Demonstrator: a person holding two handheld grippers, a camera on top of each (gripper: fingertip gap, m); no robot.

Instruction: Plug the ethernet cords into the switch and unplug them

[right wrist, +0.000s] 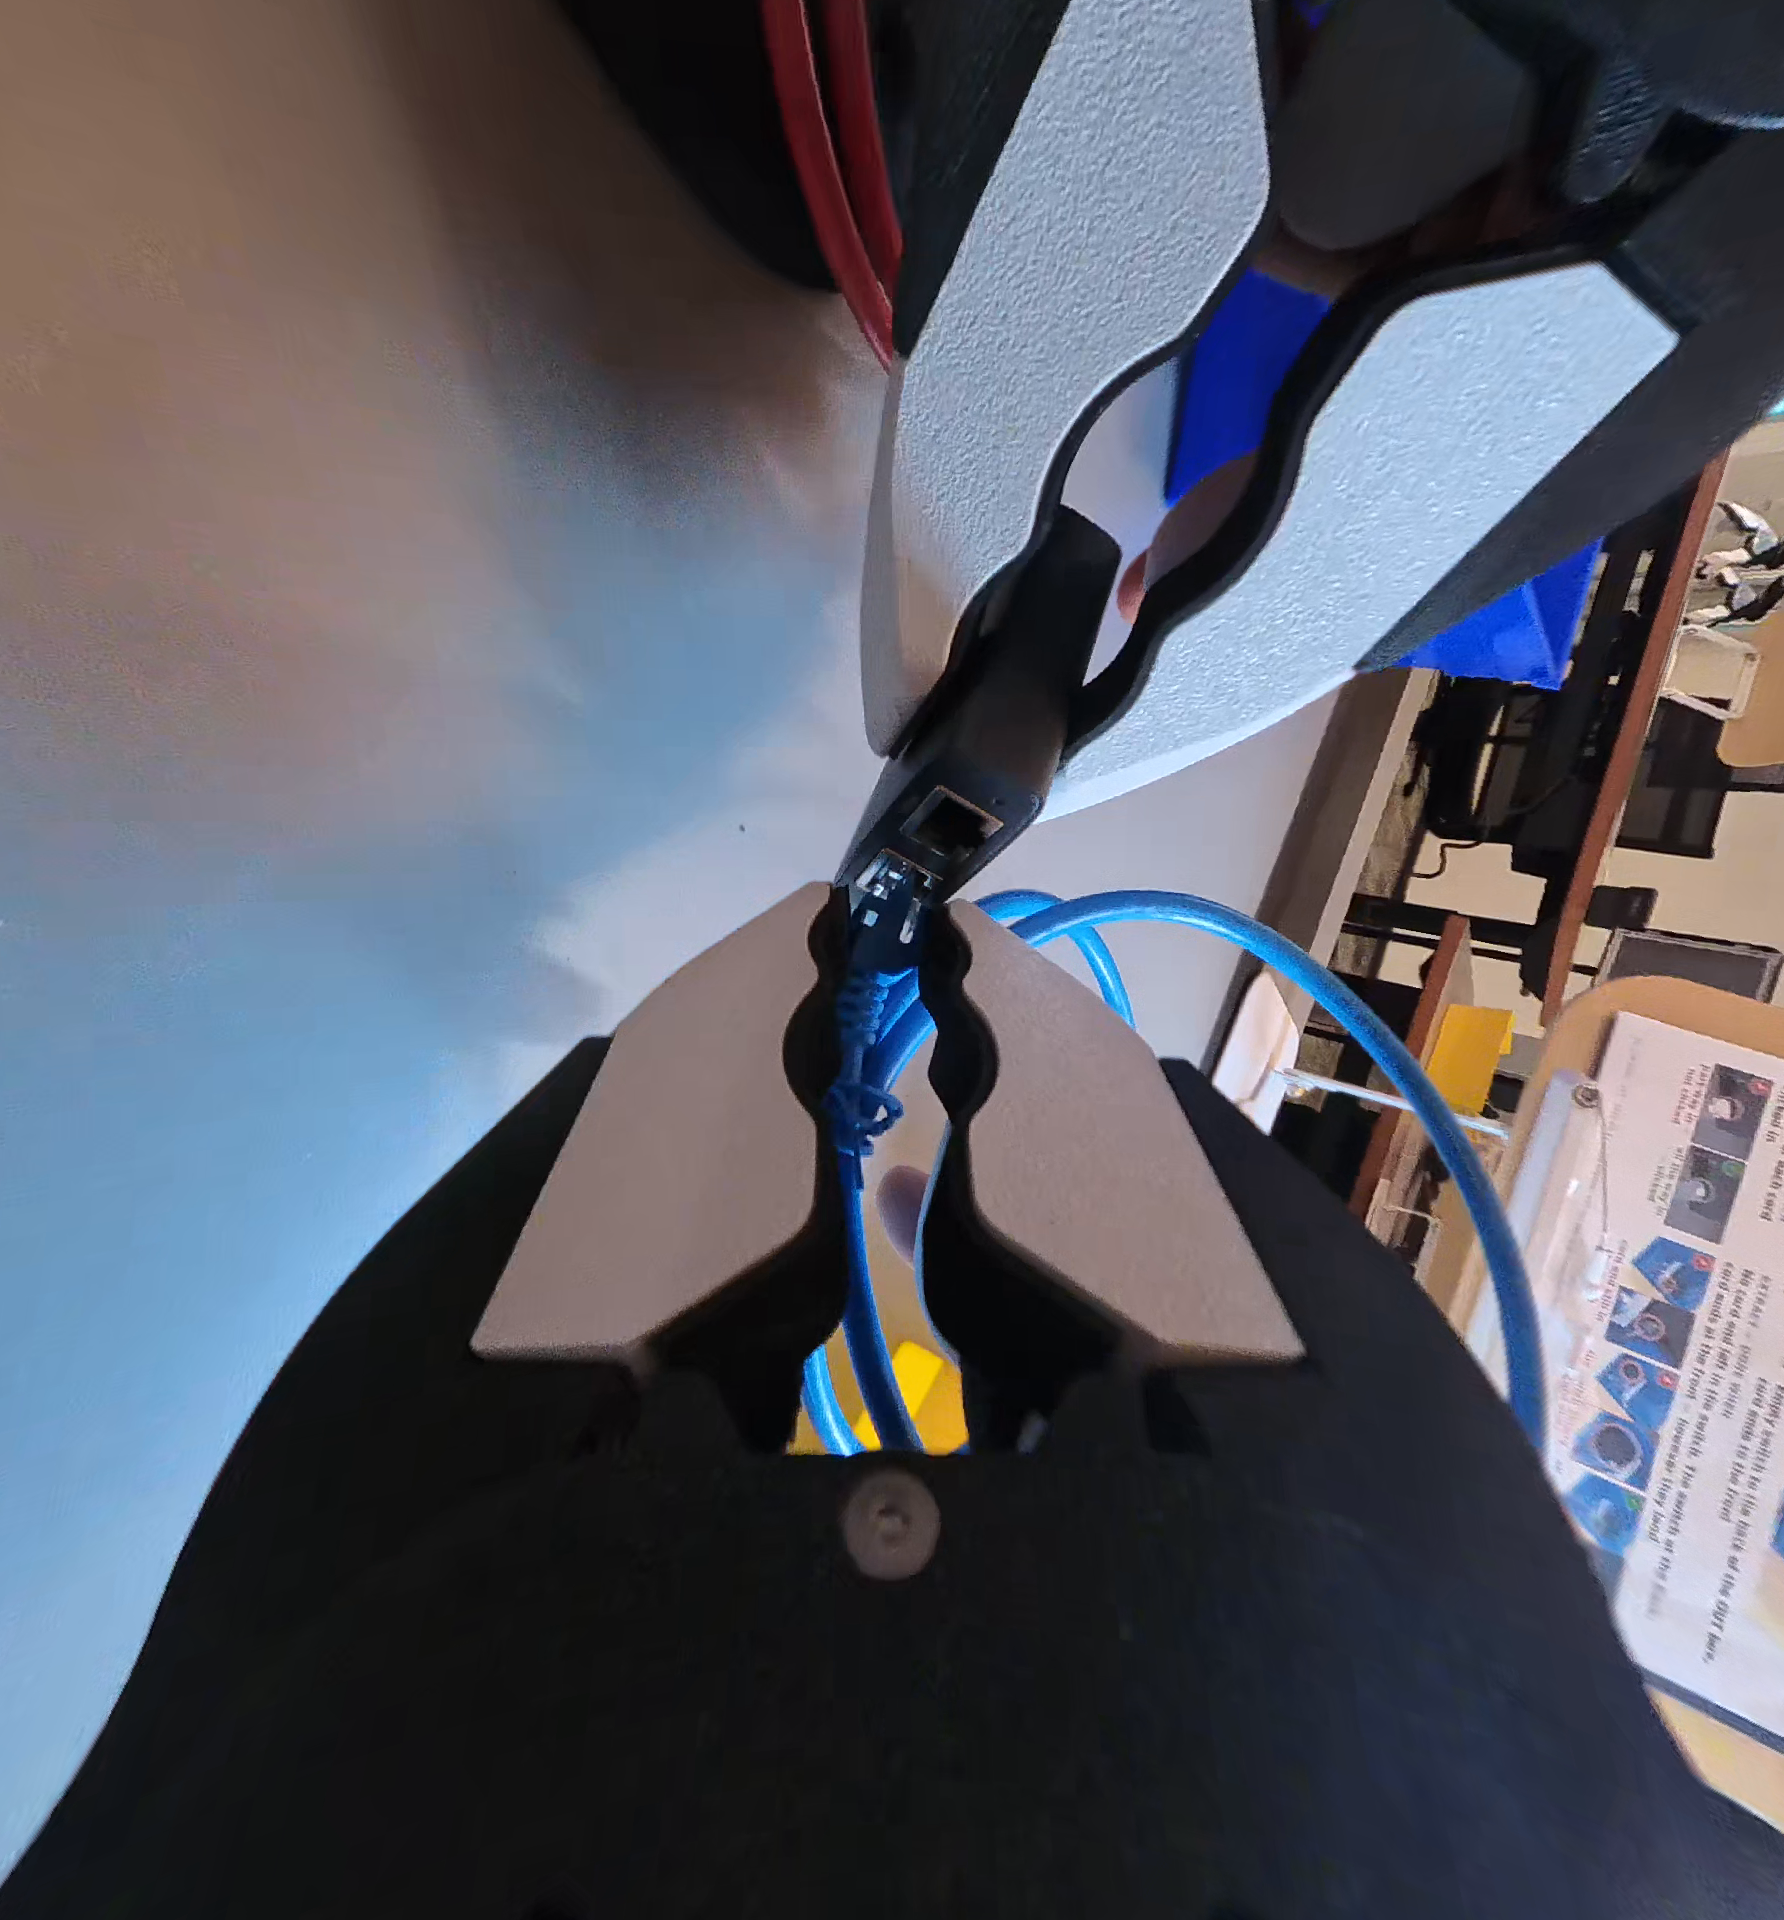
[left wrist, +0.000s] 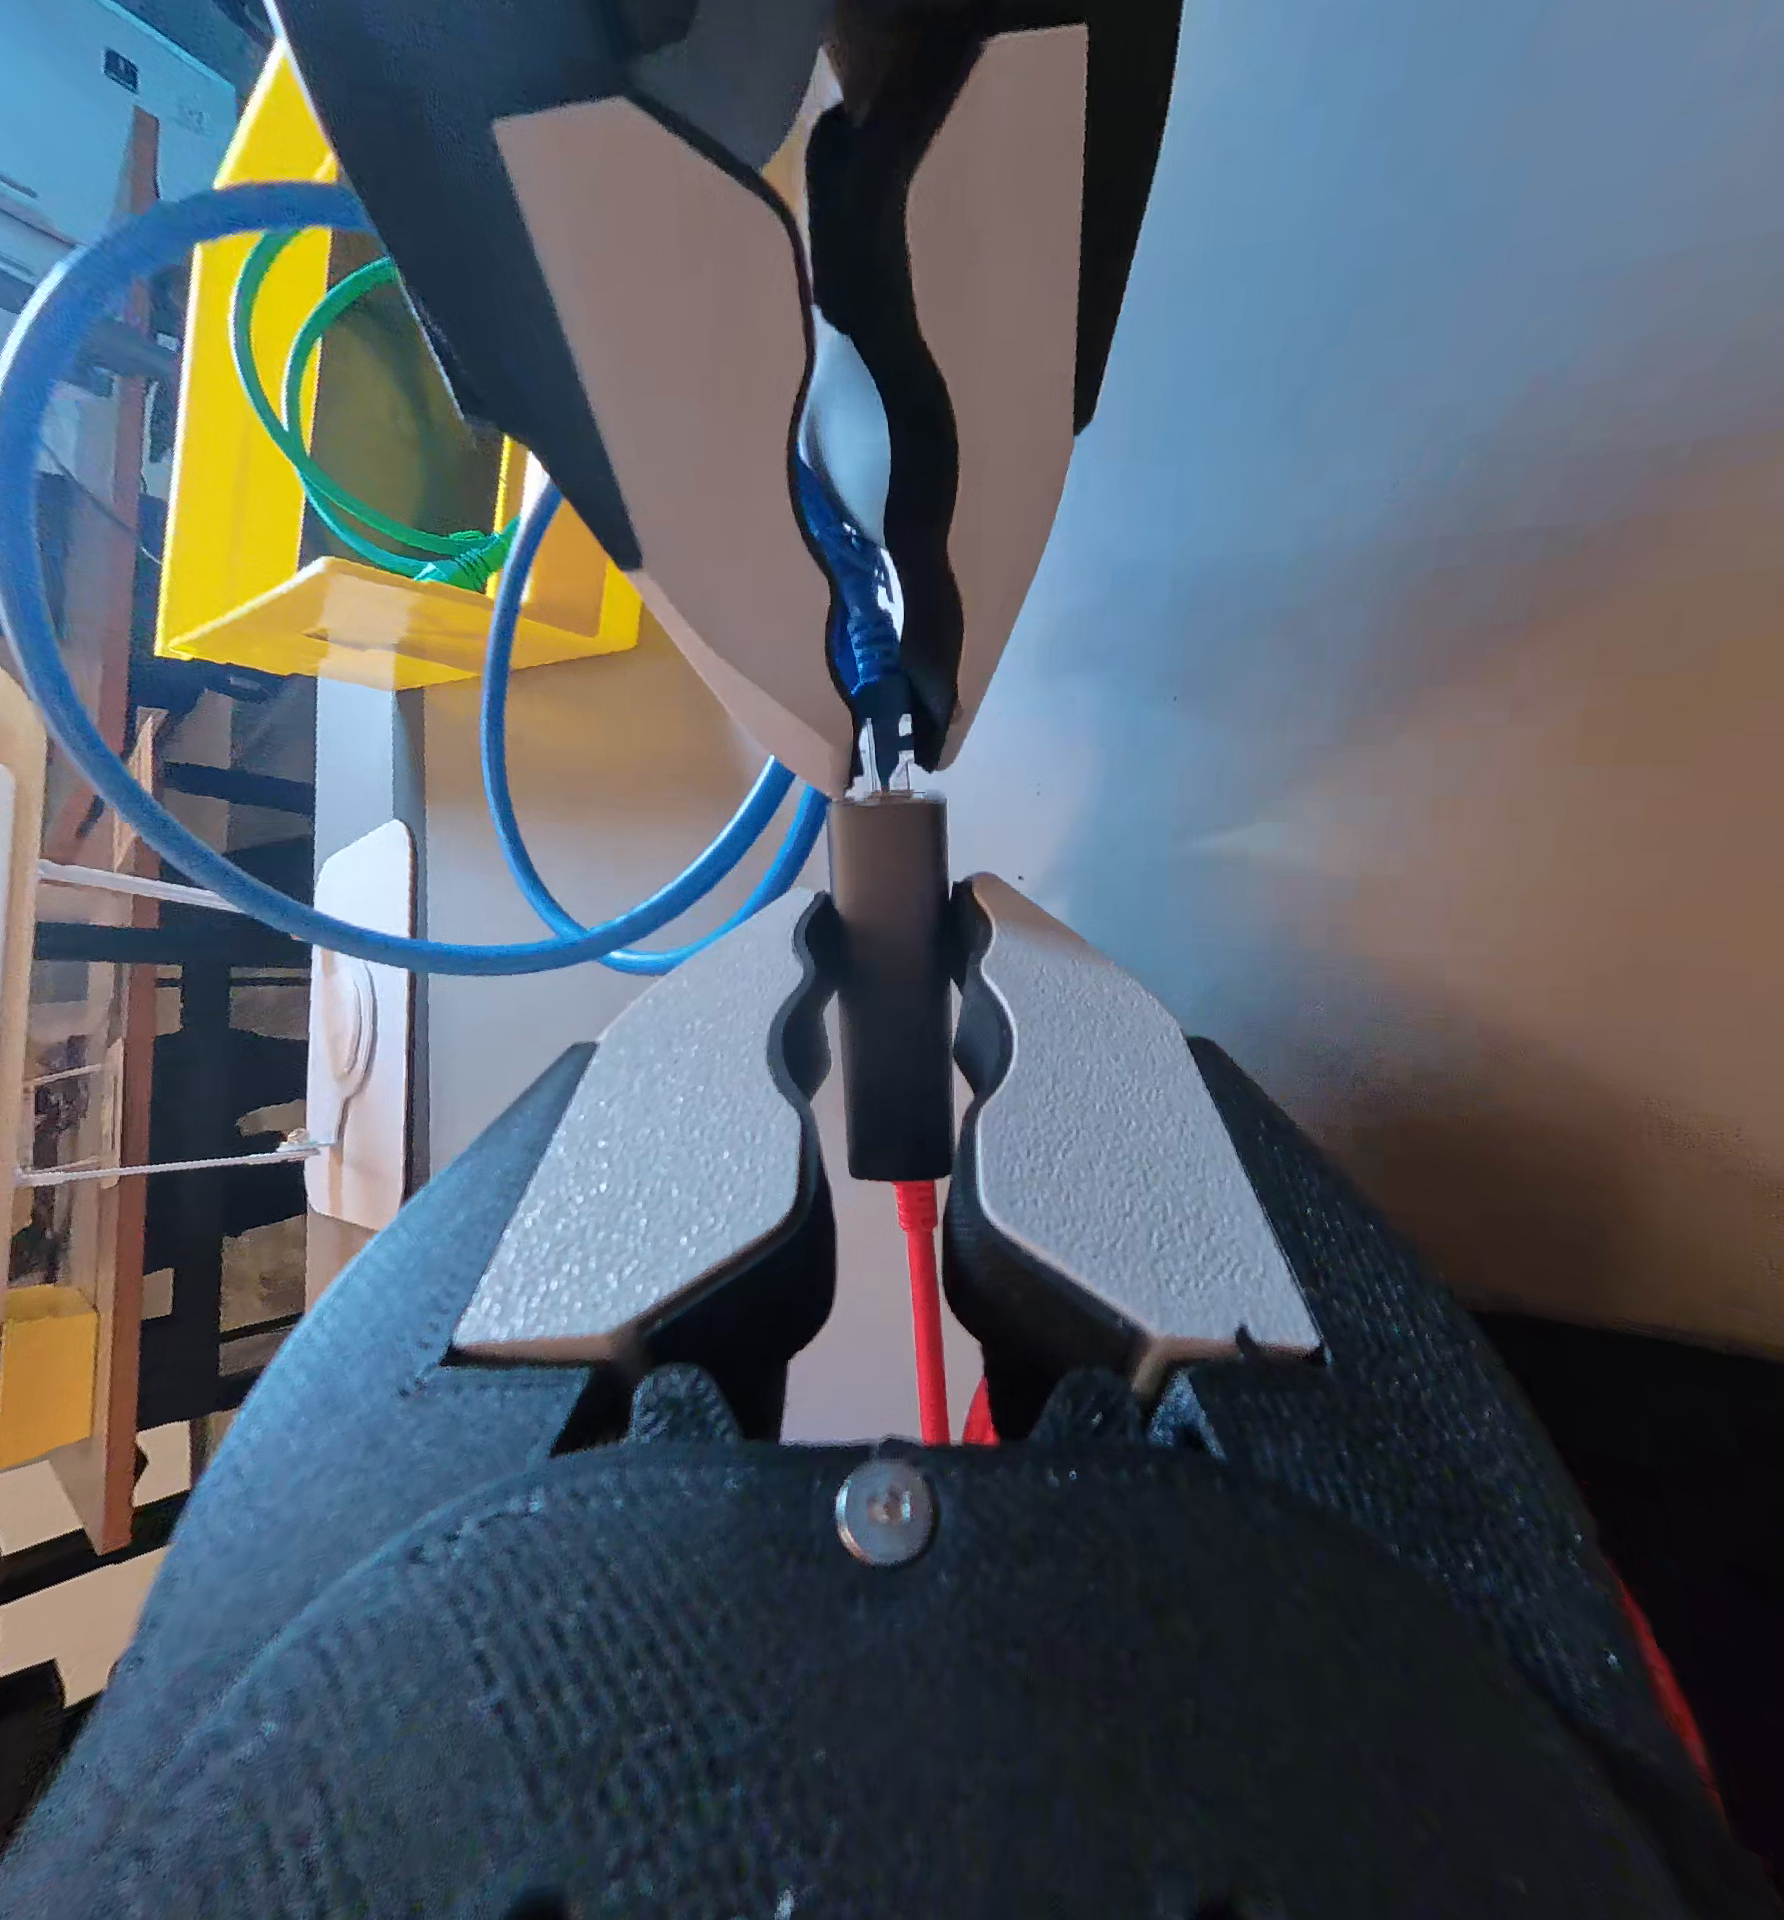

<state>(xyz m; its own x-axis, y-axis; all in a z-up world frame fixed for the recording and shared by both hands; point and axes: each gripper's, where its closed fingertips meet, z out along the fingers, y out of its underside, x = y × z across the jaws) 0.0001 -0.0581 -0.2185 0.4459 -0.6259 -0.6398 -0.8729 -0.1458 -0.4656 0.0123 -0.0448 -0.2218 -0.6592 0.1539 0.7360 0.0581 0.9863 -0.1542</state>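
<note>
The left tool [left wrist: 888, 935] was clamped on the small dark rectangular switch [left wrist: 888, 977], a red cord [left wrist: 924, 1320] trailing from its rear. The right tool [right wrist: 883, 914] gripped the blue ethernet cord's clear plug [right wrist: 888, 894], its tip at the switch's port, beside an empty port [right wrist: 950, 821].

The switch [left wrist: 888, 997] sits between the left tongs [left wrist: 888, 914], its end meeting the cord plug [left wrist: 883, 743] in the right tongs [left wrist: 893, 764].

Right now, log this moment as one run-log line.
left tongs: shut on switch | right tongs: shut on blue cord plug | plug at port mouth, seating unclear | neighbouring port empty | red cord at opposite end
</note>
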